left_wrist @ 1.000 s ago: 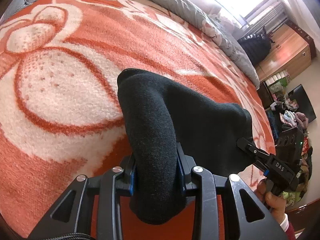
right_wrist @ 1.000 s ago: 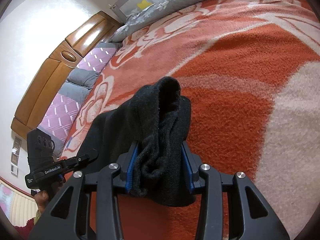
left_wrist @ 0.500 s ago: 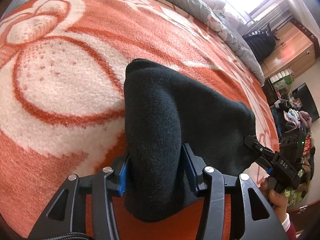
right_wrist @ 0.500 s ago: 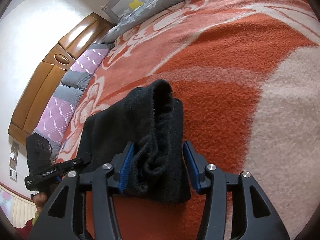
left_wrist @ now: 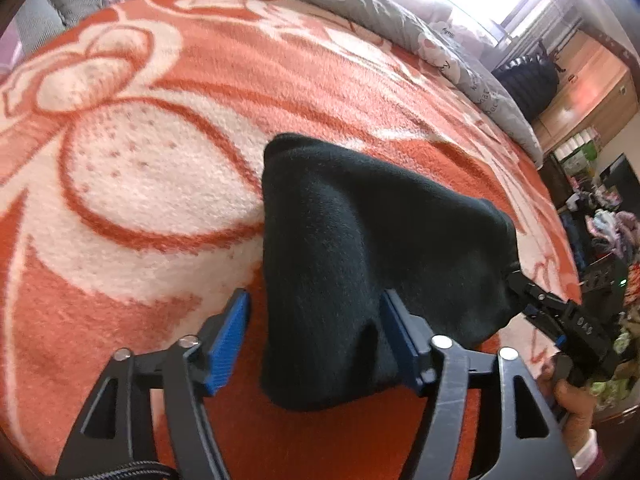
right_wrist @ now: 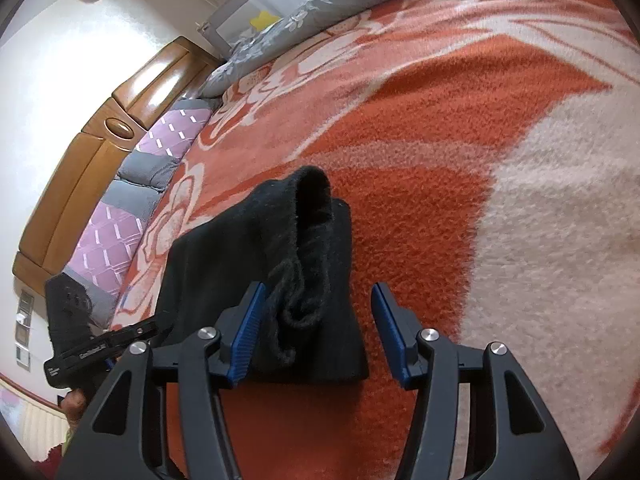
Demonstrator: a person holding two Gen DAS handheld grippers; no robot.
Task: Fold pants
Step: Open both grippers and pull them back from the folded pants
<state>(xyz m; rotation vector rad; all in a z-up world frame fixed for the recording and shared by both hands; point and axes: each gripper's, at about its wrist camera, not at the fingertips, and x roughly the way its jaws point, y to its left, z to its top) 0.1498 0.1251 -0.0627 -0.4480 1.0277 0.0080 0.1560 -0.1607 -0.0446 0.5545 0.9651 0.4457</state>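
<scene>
Letting go is what has just happened: both sets of tongs have been opening over the last second, and the black pants (left_wrist: pixel 360 264), pinched at both ends a second ago, now lie loose on the orange flowered bed blanket (left_wrist: pixel 168 168). The left tongs (left_wrist: pixel 316 336) stand apart at the bottom centre of their view, the folded bundle between the blue pads, brushing only the right one. The right tongs (right_wrist: pixel 316 328) are likewise spread, cloth against the left pad, clear of the right. I judge this fold has been set down, with pulling back as the next step
</scene>
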